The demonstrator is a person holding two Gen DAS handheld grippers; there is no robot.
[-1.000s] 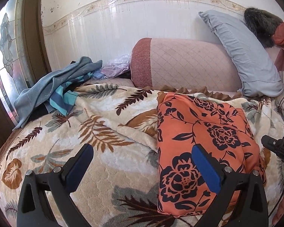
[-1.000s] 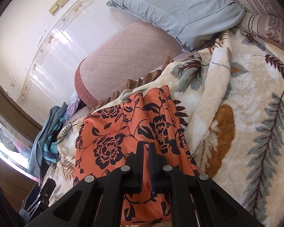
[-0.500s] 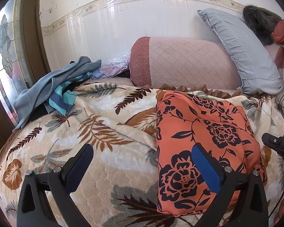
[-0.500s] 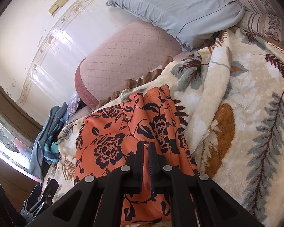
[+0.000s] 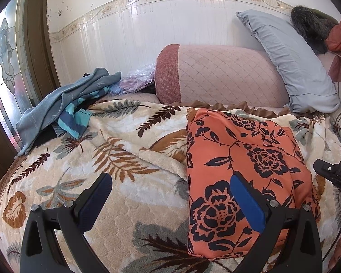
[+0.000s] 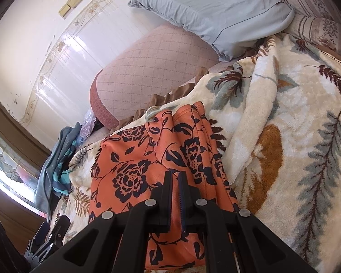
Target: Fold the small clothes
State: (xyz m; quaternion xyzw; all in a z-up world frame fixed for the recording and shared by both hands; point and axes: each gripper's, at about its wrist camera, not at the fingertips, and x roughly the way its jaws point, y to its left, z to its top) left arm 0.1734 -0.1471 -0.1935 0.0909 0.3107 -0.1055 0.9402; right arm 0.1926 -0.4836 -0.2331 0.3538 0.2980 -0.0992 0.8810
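An orange garment with black flowers (image 5: 238, 159) lies folded into a long rectangle on a leaf-patterned blanket (image 5: 106, 159). It also shows in the right wrist view (image 6: 134, 170). My left gripper (image 5: 170, 195) is open and empty, hovering over the garment's near left edge. My right gripper (image 6: 175, 182) is shut, with its tips over the garment's near right part; no cloth shows between the pads. Its body appears at the right edge of the left wrist view (image 5: 334, 173).
A pile of blue and teal clothes (image 5: 63, 109) lies at the bed's far left by a stained-glass window (image 5: 4, 68). A pink bolster (image 5: 216, 77) and a grey-blue pillow (image 5: 291, 61) lean on the tiled wall. The blanket bunches in a ridge (image 6: 257, 104) right of the garment.
The left wrist view has shifted slightly; the garment sits a little lower in it. Both grippers keep their states and the garment lies unchanged.
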